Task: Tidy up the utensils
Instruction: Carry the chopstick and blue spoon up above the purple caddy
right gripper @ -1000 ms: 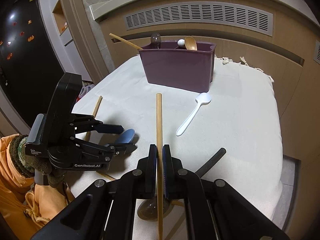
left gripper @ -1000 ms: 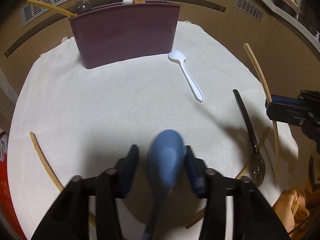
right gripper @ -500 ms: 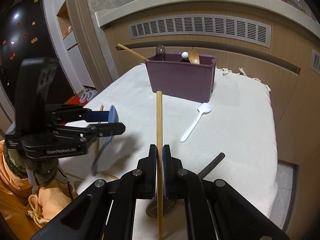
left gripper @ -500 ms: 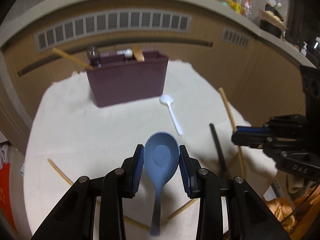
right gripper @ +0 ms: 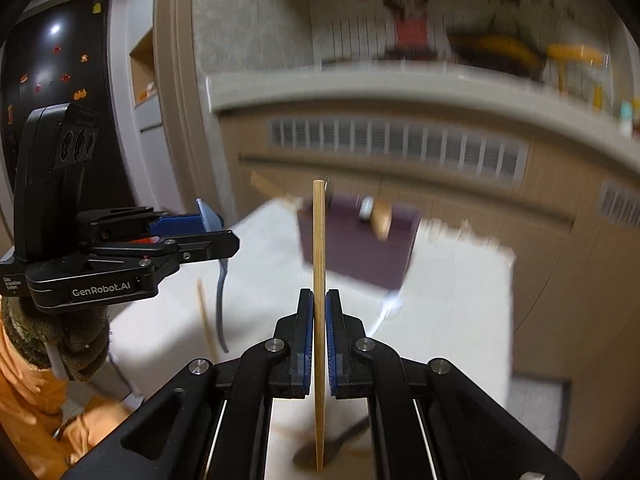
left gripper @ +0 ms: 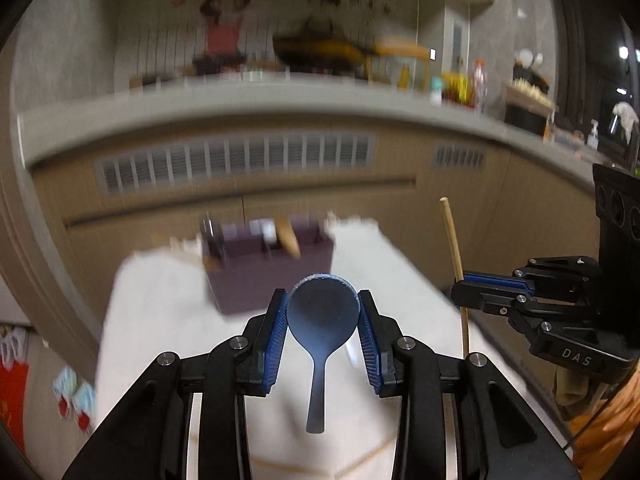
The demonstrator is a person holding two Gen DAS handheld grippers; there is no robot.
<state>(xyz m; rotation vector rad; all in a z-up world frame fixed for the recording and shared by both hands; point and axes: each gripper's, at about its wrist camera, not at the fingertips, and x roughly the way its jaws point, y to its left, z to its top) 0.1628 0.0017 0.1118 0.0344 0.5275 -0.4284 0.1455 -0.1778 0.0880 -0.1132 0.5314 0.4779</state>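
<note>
White cloth (left gripper: 160, 320) covers your table; your left gripper (left gripper: 323, 330) clamps the blue spoon (left gripper: 322, 320) before the blurred purple bin (left gripper: 268, 272). From the right, your right gripper (right gripper: 319, 340) pinches an upright chopstick (right gripper: 319, 264), seemingly screening the bin's edge.

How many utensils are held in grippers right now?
2: a blue spoon in the left gripper, and a wooden chopstick upright in the right gripper. Others on the table are blurred.

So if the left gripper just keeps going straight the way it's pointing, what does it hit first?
Probably the purple utensil bin, dead ahead of the left gripper and its blue spoon; blur makes depth uncertain.
</note>
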